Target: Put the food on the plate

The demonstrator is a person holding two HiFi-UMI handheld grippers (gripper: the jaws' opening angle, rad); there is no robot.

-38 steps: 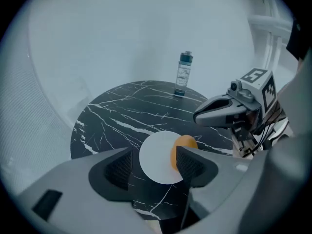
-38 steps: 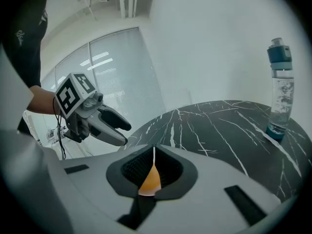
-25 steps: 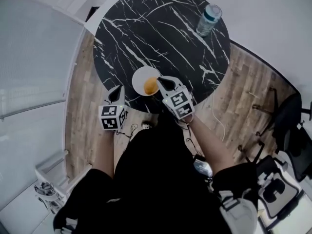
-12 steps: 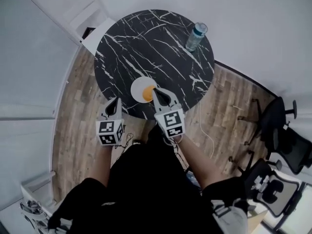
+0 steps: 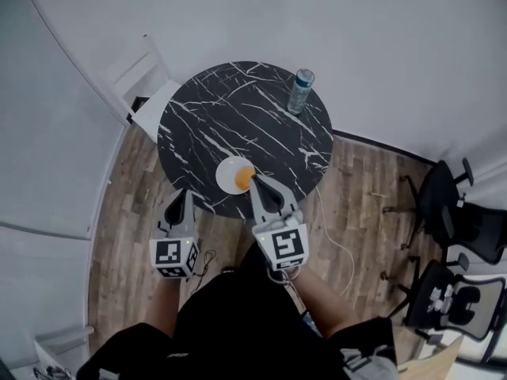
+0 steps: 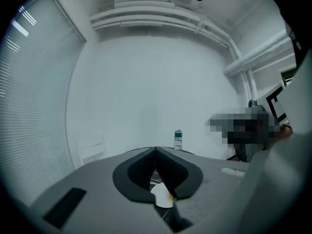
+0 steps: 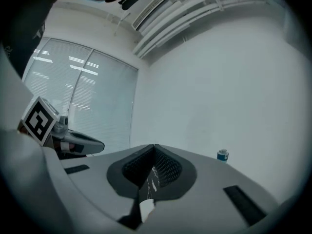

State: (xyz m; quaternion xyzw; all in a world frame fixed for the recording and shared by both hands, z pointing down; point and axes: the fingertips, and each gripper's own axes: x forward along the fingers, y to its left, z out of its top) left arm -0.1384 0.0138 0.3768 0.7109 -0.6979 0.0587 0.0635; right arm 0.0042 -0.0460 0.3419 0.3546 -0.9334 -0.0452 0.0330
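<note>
Both hands are low at the near edge of the round black white-veined marble table [image 5: 238, 117]. My left gripper [image 5: 184, 195] sits just off the rim. Its 2 fingers [image 6: 135, 172] are pressed together at the tips with nothing between them. Down through the gap behind those tips I can see the small round white plate [image 6: 160, 199].

My right gripper [image 5: 256, 180] reaches in over the table edge. Its fingers [image 7: 168, 172] are fully closed too, mesh pads meeting at the tip, and they hold nothing. From the head view its tip is right at the near-right edge of the plate [image 5: 228, 176]. I can't say whether it touches the plate or hangs above it.

The round orange piece of food [image 5: 244, 177] lies on the plate, on its right half, just beside my right fingertips.

Well apart at the far right rim, the clear plastic water bottle with a blue label [image 5: 300, 91] stands upright. A white chair [image 5: 142, 81] is tucked in on the far left side.
</note>
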